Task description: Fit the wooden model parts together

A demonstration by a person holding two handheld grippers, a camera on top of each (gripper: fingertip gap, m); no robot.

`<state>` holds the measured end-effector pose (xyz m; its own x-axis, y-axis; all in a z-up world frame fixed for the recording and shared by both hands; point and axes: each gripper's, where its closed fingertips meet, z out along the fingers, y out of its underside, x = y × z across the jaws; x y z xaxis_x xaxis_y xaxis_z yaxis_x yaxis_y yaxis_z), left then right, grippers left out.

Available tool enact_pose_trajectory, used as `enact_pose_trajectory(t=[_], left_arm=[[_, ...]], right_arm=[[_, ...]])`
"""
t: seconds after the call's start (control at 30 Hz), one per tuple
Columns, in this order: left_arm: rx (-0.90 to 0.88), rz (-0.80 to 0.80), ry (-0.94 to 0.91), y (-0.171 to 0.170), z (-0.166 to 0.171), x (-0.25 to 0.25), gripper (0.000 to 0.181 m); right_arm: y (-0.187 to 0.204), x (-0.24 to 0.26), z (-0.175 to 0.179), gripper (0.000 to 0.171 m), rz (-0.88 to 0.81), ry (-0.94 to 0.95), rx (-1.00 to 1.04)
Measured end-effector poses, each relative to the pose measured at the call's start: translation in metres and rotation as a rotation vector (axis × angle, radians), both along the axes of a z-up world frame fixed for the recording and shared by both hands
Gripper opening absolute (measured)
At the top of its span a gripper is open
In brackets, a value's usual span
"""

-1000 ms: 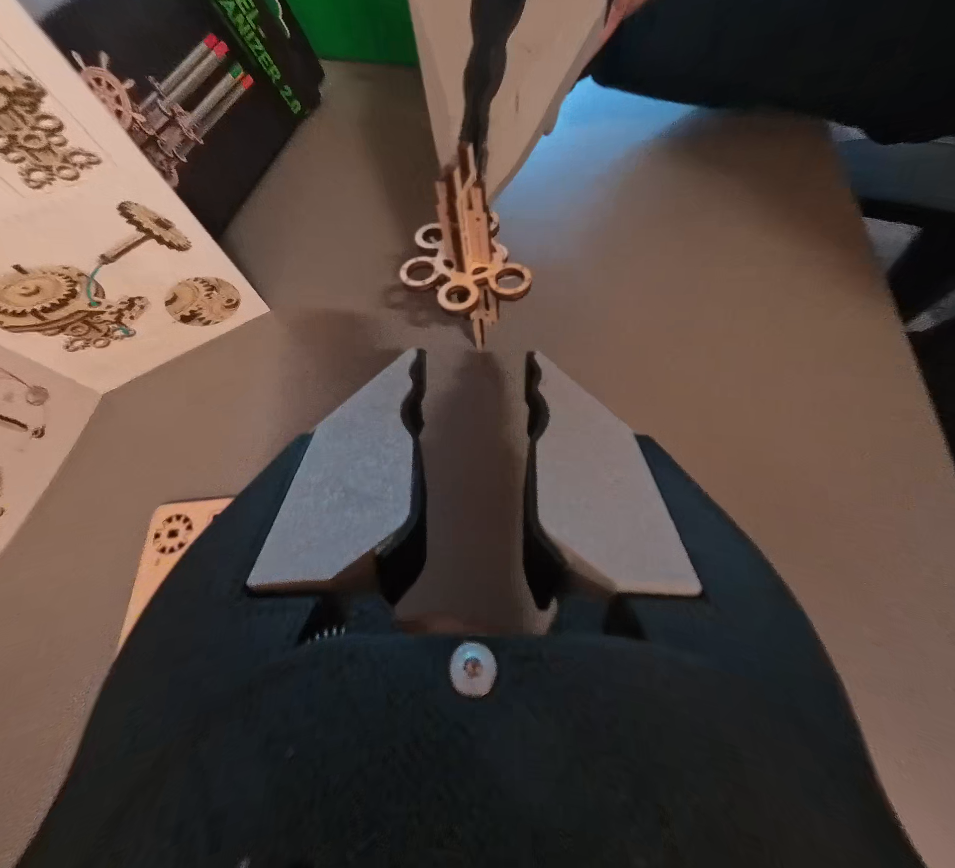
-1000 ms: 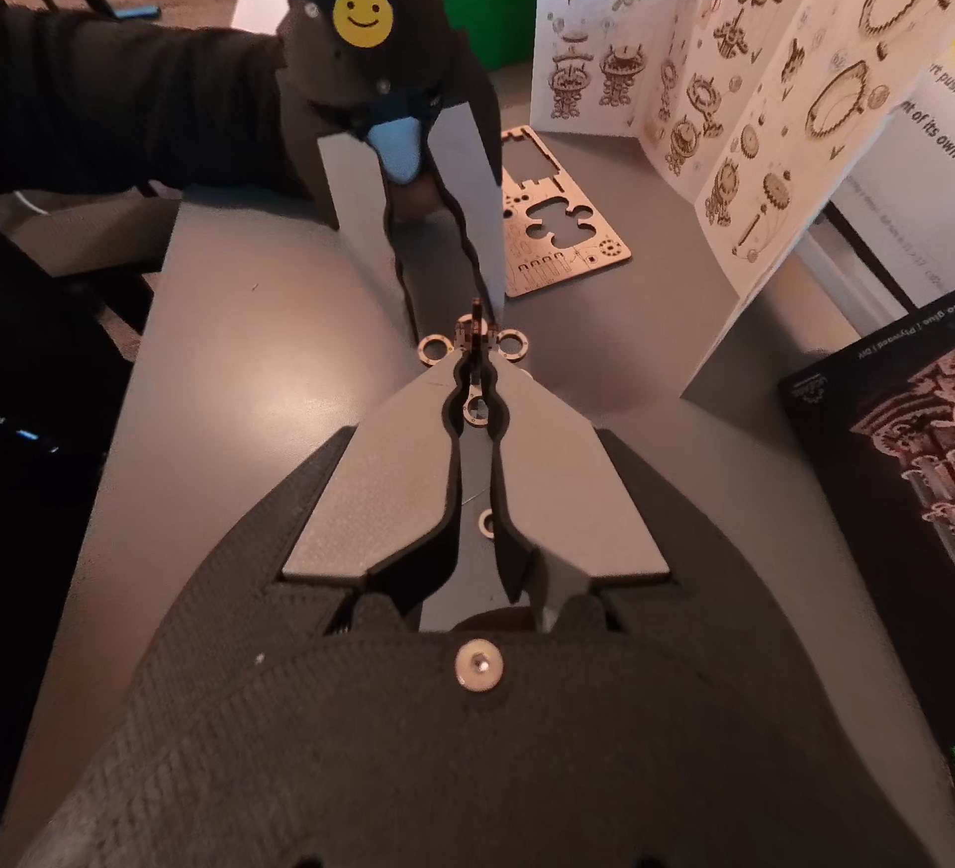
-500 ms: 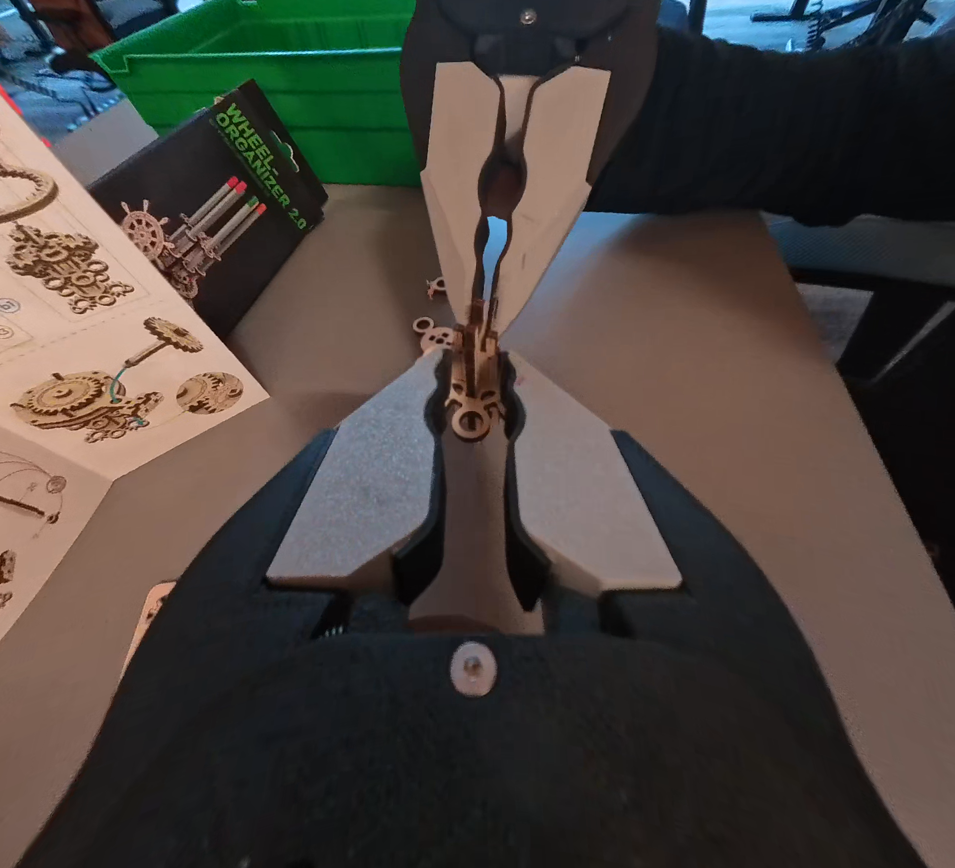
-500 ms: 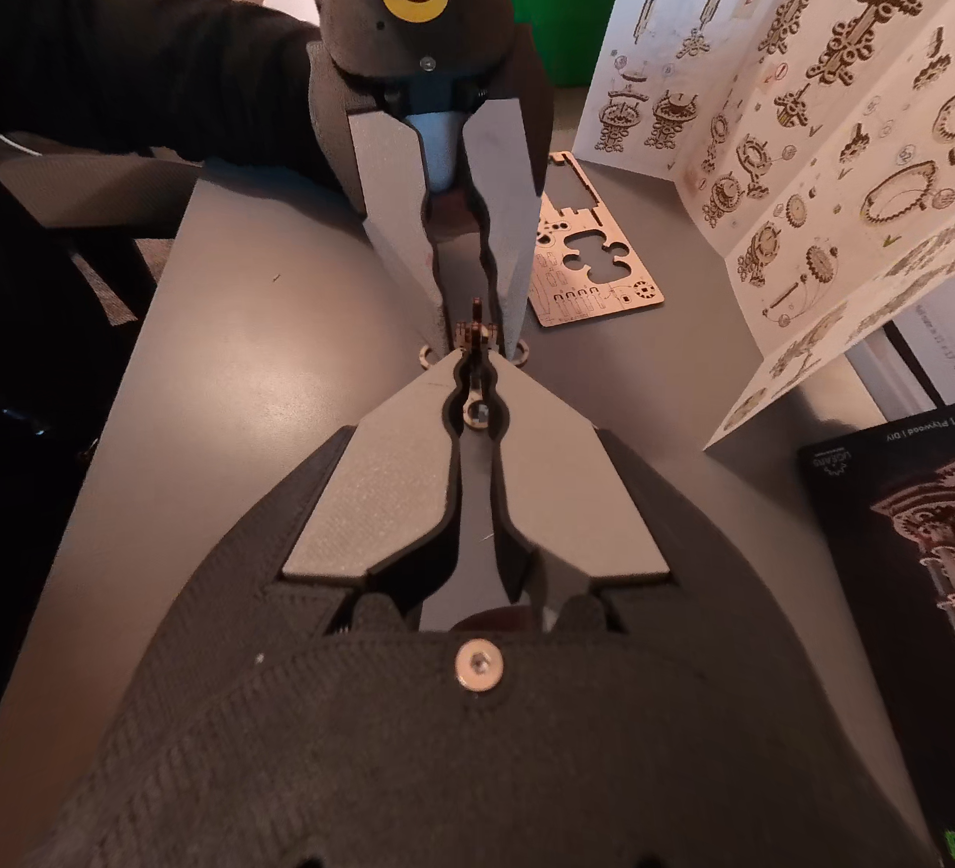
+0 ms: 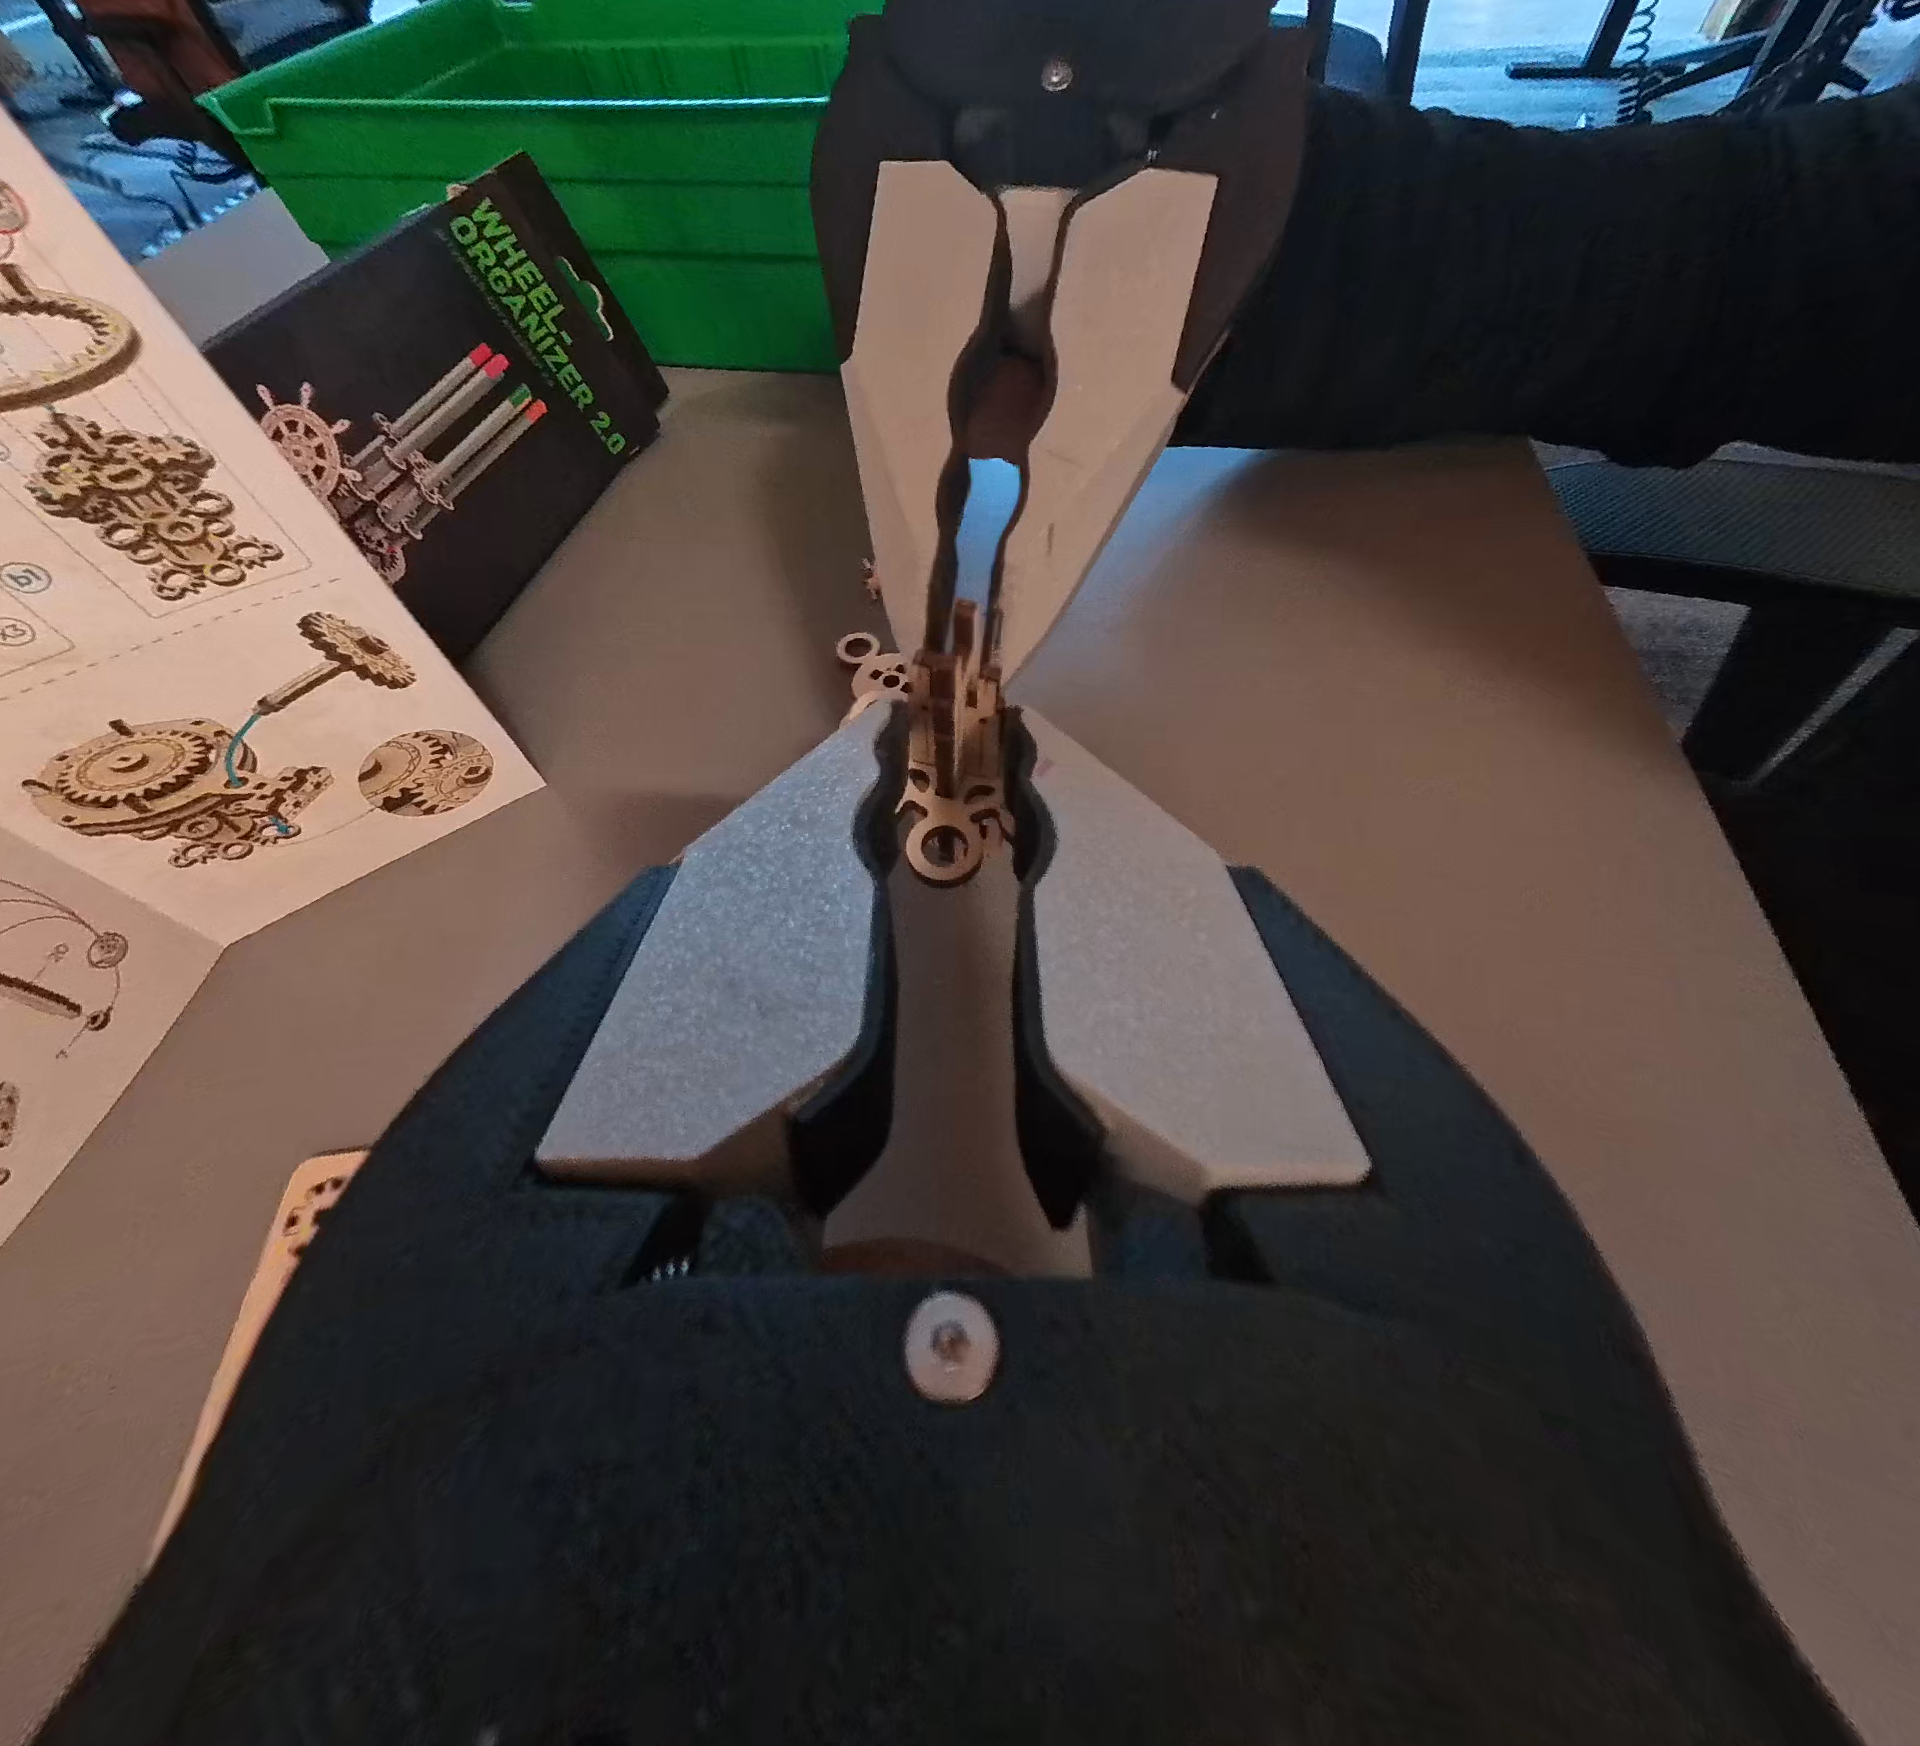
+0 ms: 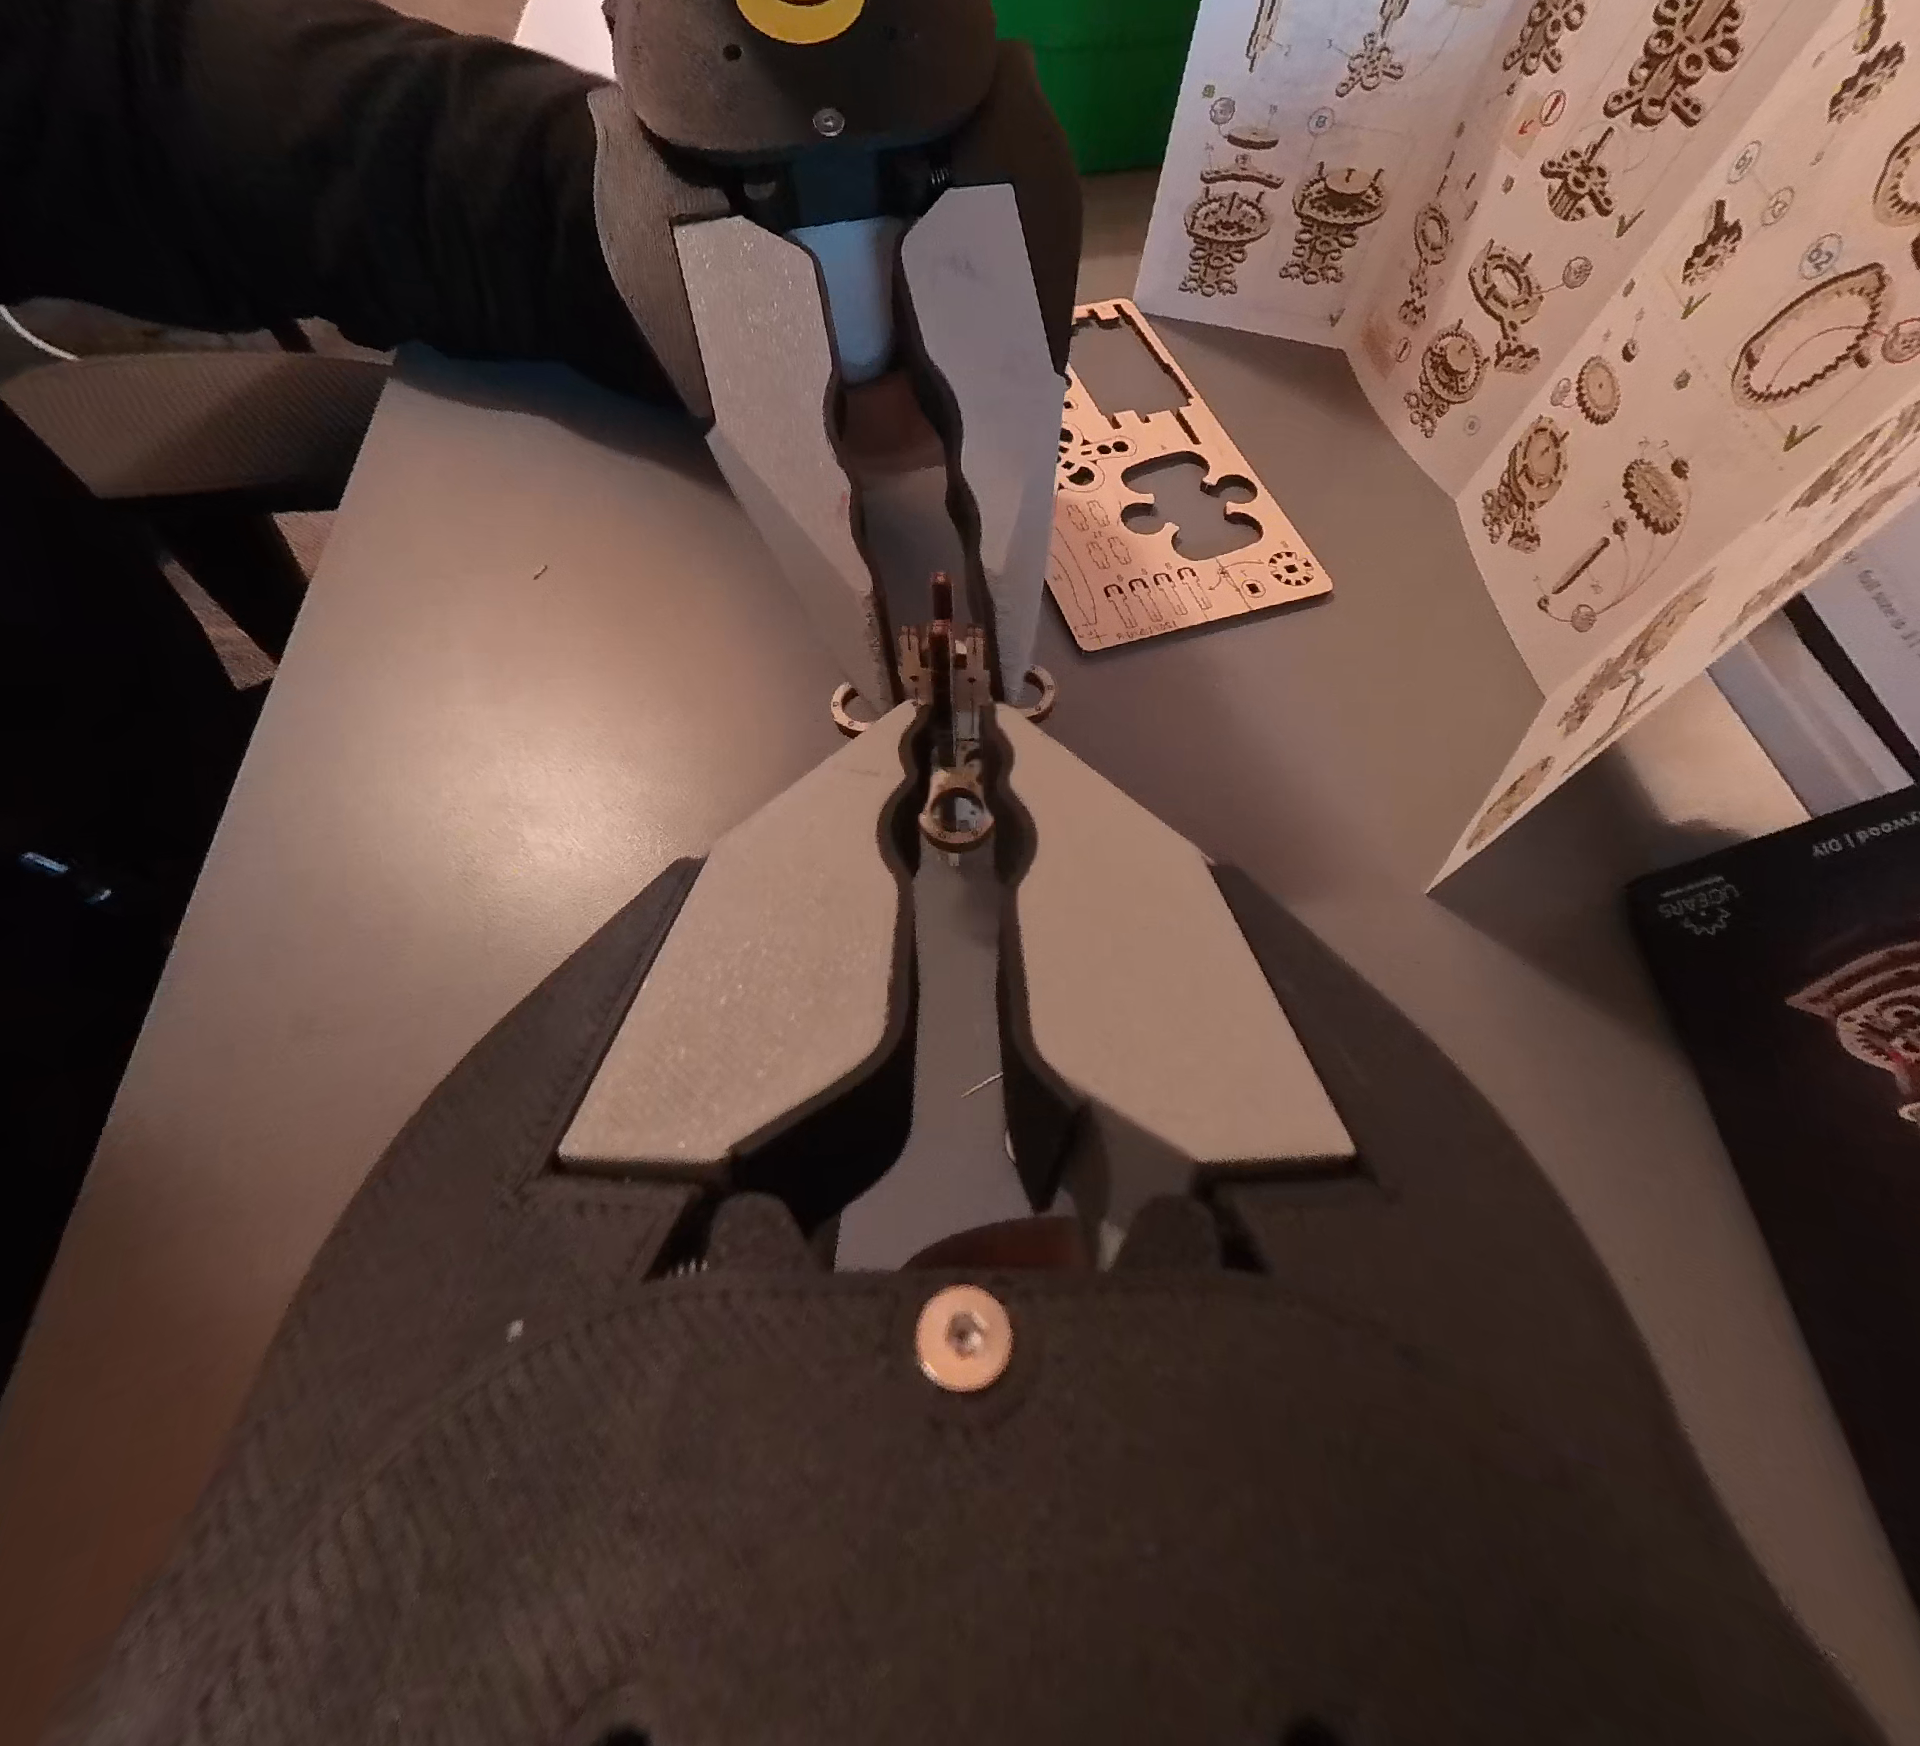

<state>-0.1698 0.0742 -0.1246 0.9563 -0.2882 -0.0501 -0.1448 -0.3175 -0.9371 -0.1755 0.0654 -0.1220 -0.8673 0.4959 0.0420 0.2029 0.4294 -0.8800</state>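
Observation:
The small wooden model (image 5: 948, 761) is a stack of thin plywood pieces with ring-shaped lobes, held upright just above the grey table (image 5: 1351, 761). My left gripper (image 5: 948, 728) is shut on its near end, with one ring (image 5: 940, 849) showing between the fingers. My right gripper (image 5: 961, 652) reaches in from the far side, tip to tip with the left, shut on the model's other end. In the right wrist view the right gripper (image 6: 951, 725) grips the model (image 6: 951, 751), and the left gripper (image 6: 940, 673) faces it. Rings stick out to both sides.
A folded instruction sheet (image 5: 156, 605) stands at the left, with a black box (image 5: 447, 408) and a green bin (image 5: 623, 169) behind it. A punched-out plywood sheet (image 6: 1174, 501) lies on the table beside the left gripper. A dark sleeve (image 5: 1558, 273) holds the right gripper. Left and right tips are no more than a few centimetres apart.
The left gripper was open and short of the model. It has moved forward and shut on the model's near end. The right gripper has kept its hold throughout.

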Motion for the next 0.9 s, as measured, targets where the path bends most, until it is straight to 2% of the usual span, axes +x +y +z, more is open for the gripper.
enact_pose_trajectory(t=[0.33, 0.63, 0.9], left_arm=[[0.046, 0.009, -0.078, -0.001, 0.010, -0.004, 0.014], [0.088, 0.030, -0.184, 0.002, 0.016, -0.008, 0.014], [0.083, 0.032, -0.189, 0.002, 0.016, -0.008, 0.014]], right_arm=[[0.008, -0.003, 0.012, 0.023, -0.014, -0.053, -0.139], [-0.005, -0.007, 0.002, 0.039, -0.025, -0.054, -0.135], [0.002, -0.014, -0.001, 0.043, -0.063, -0.061, -0.128]])
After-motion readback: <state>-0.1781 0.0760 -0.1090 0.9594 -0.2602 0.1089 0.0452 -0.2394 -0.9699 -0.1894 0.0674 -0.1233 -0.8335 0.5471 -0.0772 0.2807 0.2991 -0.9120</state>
